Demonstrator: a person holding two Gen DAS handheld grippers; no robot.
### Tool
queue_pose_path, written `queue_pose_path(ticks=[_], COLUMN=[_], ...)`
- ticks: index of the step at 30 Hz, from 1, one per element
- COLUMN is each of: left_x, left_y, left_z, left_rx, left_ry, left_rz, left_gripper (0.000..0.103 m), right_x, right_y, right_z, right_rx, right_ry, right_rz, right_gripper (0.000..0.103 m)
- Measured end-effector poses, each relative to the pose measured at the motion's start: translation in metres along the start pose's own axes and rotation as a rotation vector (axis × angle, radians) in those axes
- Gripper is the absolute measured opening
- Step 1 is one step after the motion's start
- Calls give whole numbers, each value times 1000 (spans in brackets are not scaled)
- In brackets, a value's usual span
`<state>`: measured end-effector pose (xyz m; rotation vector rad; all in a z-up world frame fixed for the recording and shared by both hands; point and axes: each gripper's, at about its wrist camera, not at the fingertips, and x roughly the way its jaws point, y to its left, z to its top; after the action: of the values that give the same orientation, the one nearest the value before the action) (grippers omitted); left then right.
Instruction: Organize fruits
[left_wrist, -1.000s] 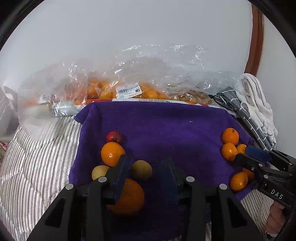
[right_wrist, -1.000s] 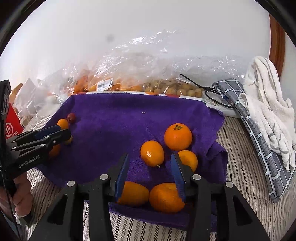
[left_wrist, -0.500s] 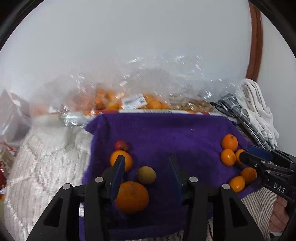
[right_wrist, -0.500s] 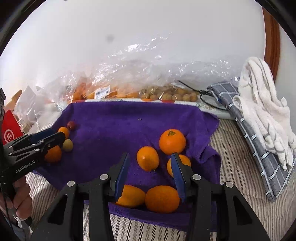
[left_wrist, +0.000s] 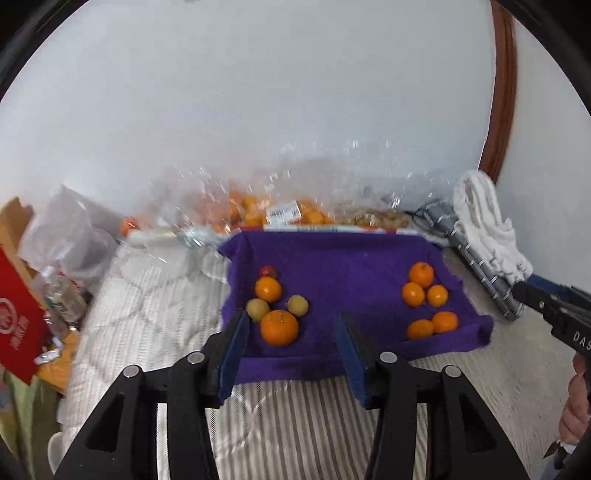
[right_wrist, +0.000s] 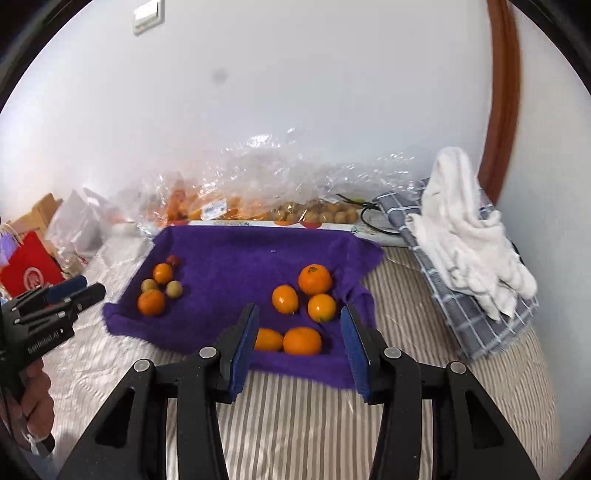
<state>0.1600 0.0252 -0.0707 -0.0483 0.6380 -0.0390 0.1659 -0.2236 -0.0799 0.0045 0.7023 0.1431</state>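
Note:
A purple towel (left_wrist: 343, 266) (right_wrist: 236, 258) lies on a striped bed. On its left side sit a large orange (left_wrist: 279, 327), a smaller orange (left_wrist: 267, 289), two yellow-green fruits (left_wrist: 297, 305) and a small red fruit (left_wrist: 268, 272). On its right side sit several oranges (right_wrist: 314, 278) in a cluster. My left gripper (left_wrist: 291, 332) is open and empty, held back above the towel's near edge. My right gripper (right_wrist: 301, 332) is open and empty, just short of the two nearest oranges (right_wrist: 302, 340).
Clear plastic bags of oranges (right_wrist: 221, 206) and small brown fruits (right_wrist: 317, 212) lie along the wall behind the towel. A white towel (right_wrist: 465, 236) on a grey checked cloth (right_wrist: 476, 317) is at right. A red bag (right_wrist: 31, 273) and clutter stand at left.
Both grippers have pulled back and up from the towel, so the fruits look smaller and farther. Both sets of jaws have opened wider. The fruits have not moved.

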Motion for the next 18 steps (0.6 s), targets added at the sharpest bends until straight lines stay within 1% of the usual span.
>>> queue_pose_path(ticks=[1,2,4,5,6,7,9,12,14,18], left_x=[-12,-26,-49,-61,-71,-81,-100,-123,-134,-150], left_y=[-2,-5,-11,-15,-18,-22,-28,-36,-42,-55], left_z=[1,1,1,0,-1,-2,-5,-11,-14,-16], left_rx=[-2,-4,-2,4,9,14,14,5,12,28], left_ry=[-15,-31,-50,-61,-68,-74,-92,-111,-116,-129], left_rz=[1,2,15,20,25,32,39,37,43,65], left_gripper=[53,56,61,64,68,72,73,77,80,83], right_x=[-12,-24,-45,-52,-61,-74,-94,-121,-132,-151], right_y=[-2,-3,-4,-5,-5,-6,-6,-4,-3,-4], right_z=[-3,-6,-10,-12,-13,-16,-21,-31,-37,-43], right_rx=[8,10,0,0,2,8,5,-17,-31,-25], right_ry=[-6,-10,-22,-26,-30,-44,-75,-114,-121,-129], right_rz=[-2,-5,6,9,11,15,20,-7,-27,-16], right_gripper=[55,65,68,72,80,83,91,99,99,100])
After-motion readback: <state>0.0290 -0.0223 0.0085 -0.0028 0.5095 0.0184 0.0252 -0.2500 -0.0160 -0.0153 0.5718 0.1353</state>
